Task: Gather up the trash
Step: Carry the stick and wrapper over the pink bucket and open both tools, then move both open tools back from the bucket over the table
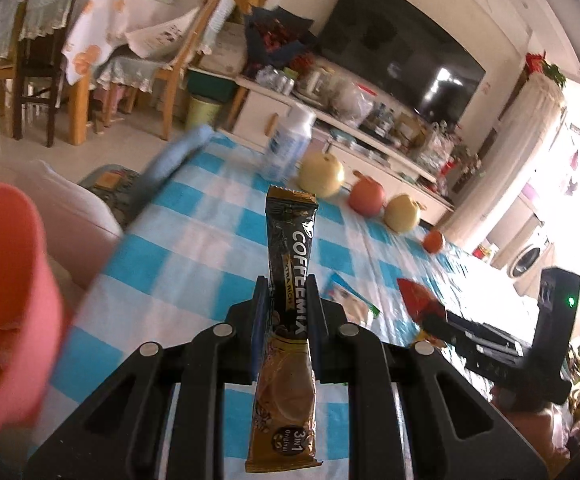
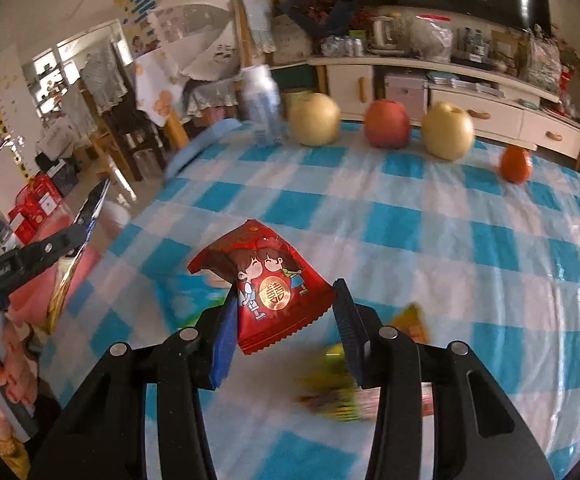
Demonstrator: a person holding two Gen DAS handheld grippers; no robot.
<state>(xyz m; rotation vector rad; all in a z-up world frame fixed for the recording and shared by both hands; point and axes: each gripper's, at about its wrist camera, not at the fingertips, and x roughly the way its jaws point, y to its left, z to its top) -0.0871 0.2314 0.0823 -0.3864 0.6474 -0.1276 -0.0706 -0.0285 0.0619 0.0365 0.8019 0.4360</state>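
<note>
**Inspector:** Status of both tools?

**Assessor:** The left tool (image 1: 286,300) is clamped on a black-and-gold coffee-mix sachet (image 1: 288,280), held upright at lower centre of the left view. The right tool (image 2: 286,308) is clamped on a red snack packet (image 2: 268,284) at centre of the right view, gripped across its lower half.

**Inspector:** Where does the trash go?

**Assessor:** Likely the pink bin (image 1: 6,292) at the left edge of the left view, beside the checked worktop (image 1: 194,240). Its rim is blurred; I cannot tell what is inside.

**Inspector:** Advice for the drop?

**Assessor:** Bring each tool over the bin mouth before releasing; the sachet is long and light, so it could catch the rim and slide out. Feed one tool at a time to avoid collision; they sit near each other.

**Inspector:** Remaining items?

**Assessor:** More wrappers (image 2: 332,392) lie blurred at lower centre of the right view. The fruit and the bottle (image 2: 262,104) along the far edge look like keepers.
</note>
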